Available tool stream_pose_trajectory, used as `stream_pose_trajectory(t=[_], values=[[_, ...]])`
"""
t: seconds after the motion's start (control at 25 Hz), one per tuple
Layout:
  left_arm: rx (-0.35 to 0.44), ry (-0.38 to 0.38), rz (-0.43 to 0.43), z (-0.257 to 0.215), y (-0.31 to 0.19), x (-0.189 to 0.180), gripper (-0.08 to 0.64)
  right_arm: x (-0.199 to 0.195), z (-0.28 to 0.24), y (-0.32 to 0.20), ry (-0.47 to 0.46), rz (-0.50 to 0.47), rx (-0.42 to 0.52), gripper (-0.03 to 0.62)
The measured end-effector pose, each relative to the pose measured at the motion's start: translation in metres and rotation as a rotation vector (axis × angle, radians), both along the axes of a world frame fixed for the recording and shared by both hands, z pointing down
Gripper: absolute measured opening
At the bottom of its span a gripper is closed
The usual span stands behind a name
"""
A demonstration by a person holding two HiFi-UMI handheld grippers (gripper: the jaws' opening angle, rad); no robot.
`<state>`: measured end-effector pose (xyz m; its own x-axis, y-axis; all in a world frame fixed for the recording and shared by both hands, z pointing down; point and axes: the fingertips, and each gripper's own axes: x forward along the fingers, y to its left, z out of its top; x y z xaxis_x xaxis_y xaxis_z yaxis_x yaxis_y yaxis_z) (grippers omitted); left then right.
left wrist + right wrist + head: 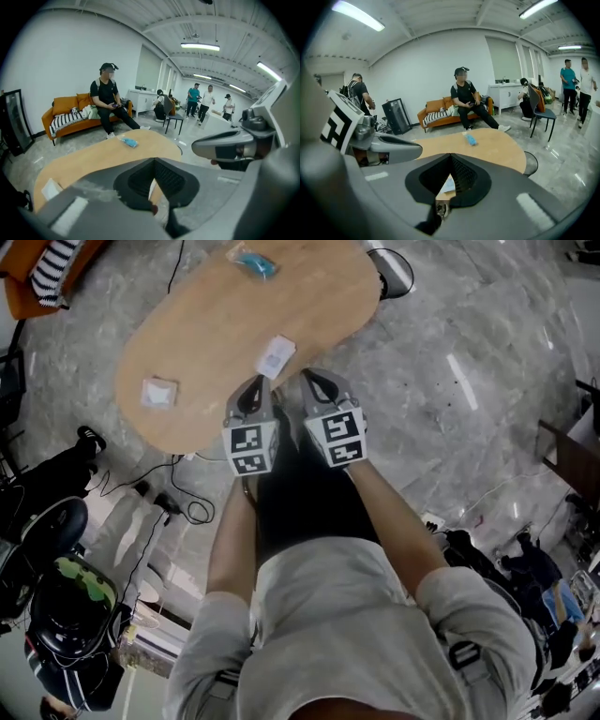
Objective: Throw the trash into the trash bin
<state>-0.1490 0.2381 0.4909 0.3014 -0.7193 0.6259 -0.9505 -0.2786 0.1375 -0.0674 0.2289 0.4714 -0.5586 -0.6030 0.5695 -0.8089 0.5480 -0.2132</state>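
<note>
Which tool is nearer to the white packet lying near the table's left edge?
Left. The left tool sits just right of the white packet in the head view; the right tool is farther right, beyond the left one.

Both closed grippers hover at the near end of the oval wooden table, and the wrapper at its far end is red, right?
Not quite: the crinkly plastic wrapper at the far end of the oval wooden table is blue, not red, as the head view shows. The left gripper and right gripper are indeed shut, empty, at the near end.
</note>
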Motion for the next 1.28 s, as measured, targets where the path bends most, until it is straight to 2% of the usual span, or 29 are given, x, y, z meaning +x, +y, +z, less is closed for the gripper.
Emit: stream_pose_trajectory(t=[0.24,0.56,0.76,0.88,1.04,1.28], values=[[-0.096,-0.065,0.071,0.063,-0.016,-0.012,0.018,-0.011,0.049,-0.018,0.01,0.03,-0.07,0.008],[-0.214,-0.135,0.16,0.14,-0.045,-0.023,0.022,0.0,0.094,-0.025,0.024,0.109,-0.148,0.008],[-0.342,-0.162,0.213,0.196,-0.05,-0.032,0.106,0.004,0.106,-0.025,0.031,0.134,-0.168,0.008],[-0.416,-0.137,0.267,0.218,-0.049,-0.026,0.138,0.01,0.113,-0.025,0.04,0.164,-0.182,0.008],[-0.567,-0.097,0.347,0.241,-0.046,-0.016,0.21,0.016,0.119,-0.026,0.047,0.201,-0.199,0.008],[-0.618,-0.146,0.465,0.261,-0.055,-0.012,0.216,0.011,0.125,-0.026,0.053,0.236,-0.196,0.008]])
